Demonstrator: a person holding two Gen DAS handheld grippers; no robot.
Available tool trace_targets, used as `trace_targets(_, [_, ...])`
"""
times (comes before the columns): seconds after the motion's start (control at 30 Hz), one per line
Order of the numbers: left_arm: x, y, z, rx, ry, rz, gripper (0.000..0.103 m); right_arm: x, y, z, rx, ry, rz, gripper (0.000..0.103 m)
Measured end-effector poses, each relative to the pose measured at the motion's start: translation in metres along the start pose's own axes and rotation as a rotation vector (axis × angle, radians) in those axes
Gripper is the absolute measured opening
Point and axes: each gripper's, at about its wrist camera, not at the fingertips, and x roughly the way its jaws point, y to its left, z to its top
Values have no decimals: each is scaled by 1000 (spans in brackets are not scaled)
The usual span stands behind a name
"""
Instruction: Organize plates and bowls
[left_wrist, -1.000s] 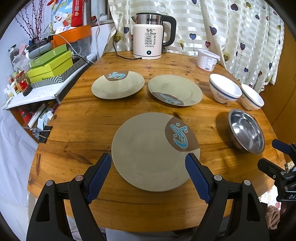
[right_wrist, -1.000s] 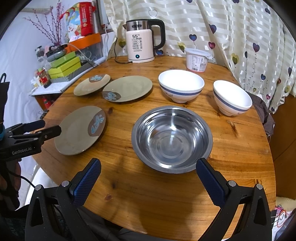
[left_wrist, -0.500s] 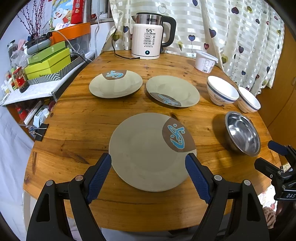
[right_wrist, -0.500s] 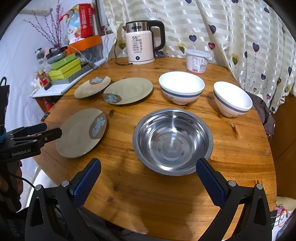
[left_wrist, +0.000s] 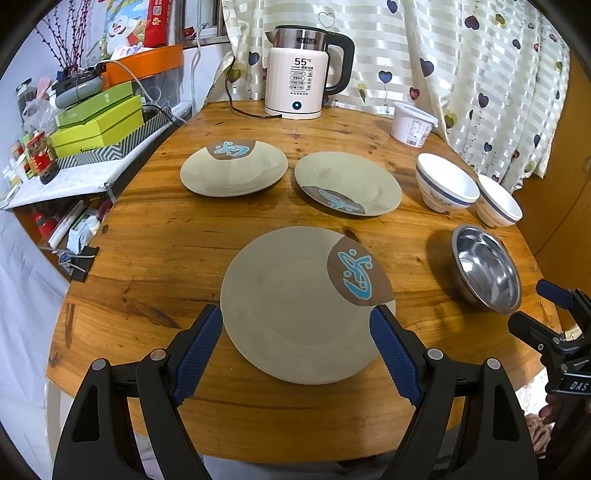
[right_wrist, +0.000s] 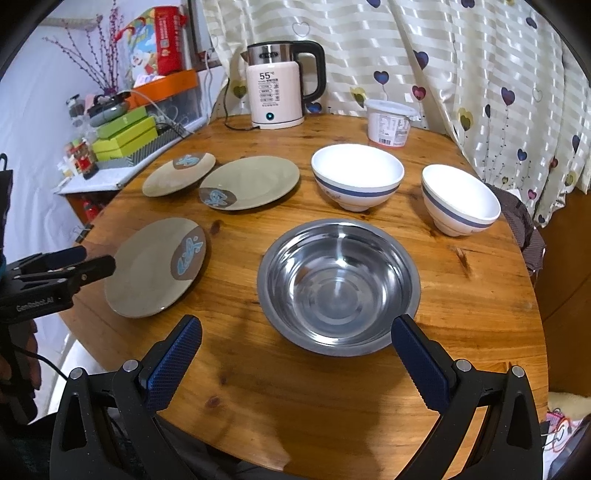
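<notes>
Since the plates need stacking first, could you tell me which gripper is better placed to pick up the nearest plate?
The left gripper. Its open fingers already flank the near plate at the table's edge. The right gripper is open in front of the steel bowl, with that plate off to its side.

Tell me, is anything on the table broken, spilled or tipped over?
Nothing stands out. The three plates lie flat, the two white bowls and the steel bowl stand upright and empty, and the table looks dry.
</notes>
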Motion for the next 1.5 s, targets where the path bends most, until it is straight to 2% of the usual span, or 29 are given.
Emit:
trace_targets(0.3, [0, 1, 2, -1, -4, -12, 82, 2, 1, 1, 6, 4, 43, 103])
trace_targets(1.07, [7, 3, 6, -17, 2, -20, 82, 12, 8, 11, -17, 25, 58, 103])
trace_targets(1.5, [8, 14, 12, -44, -8, -17, 82, 14, 28, 26, -69, -2, 85, 103])
